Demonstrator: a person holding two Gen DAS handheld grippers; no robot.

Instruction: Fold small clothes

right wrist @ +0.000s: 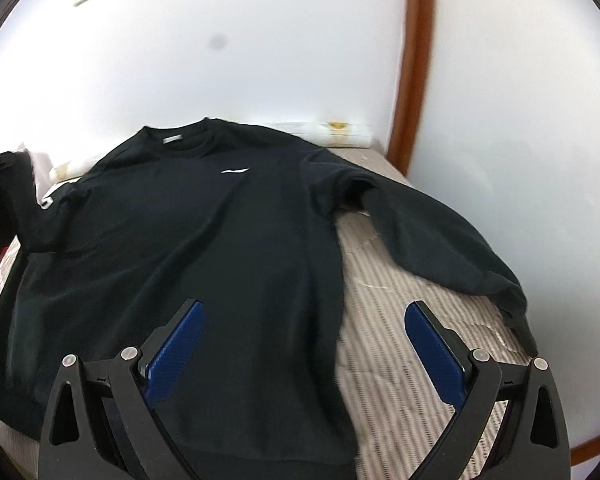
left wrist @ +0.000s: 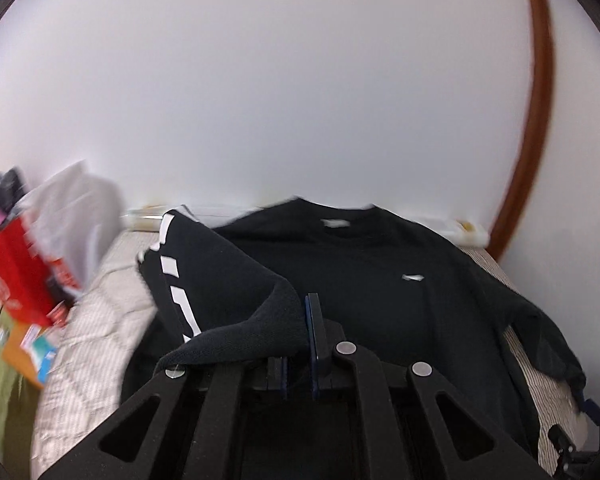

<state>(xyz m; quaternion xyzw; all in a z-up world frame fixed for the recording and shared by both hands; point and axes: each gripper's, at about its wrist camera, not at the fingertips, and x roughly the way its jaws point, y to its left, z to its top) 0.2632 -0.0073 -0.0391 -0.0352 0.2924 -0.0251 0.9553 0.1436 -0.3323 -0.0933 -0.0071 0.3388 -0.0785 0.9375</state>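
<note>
Here the black sweatshirt (right wrist: pixel 204 240) lies spread on the striped bedcover (right wrist: pixel 400 340), collar toward twelve o'clock; the left gripper (left wrist: pixel 306 320) clenches its white-striped sleeve (left wrist: pixel 204 276), the right gripper (right wrist: pixel 304 344) gapes empty.

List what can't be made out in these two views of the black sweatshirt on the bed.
- Left gripper: the sleeve it is shut on drapes over one finger, left wrist view.
- Sweatshirt hem: behind the open right gripper, right wrist view.
- Neck label: too small to read.
- Red bag: print blurred, cut by the edge.
</note>
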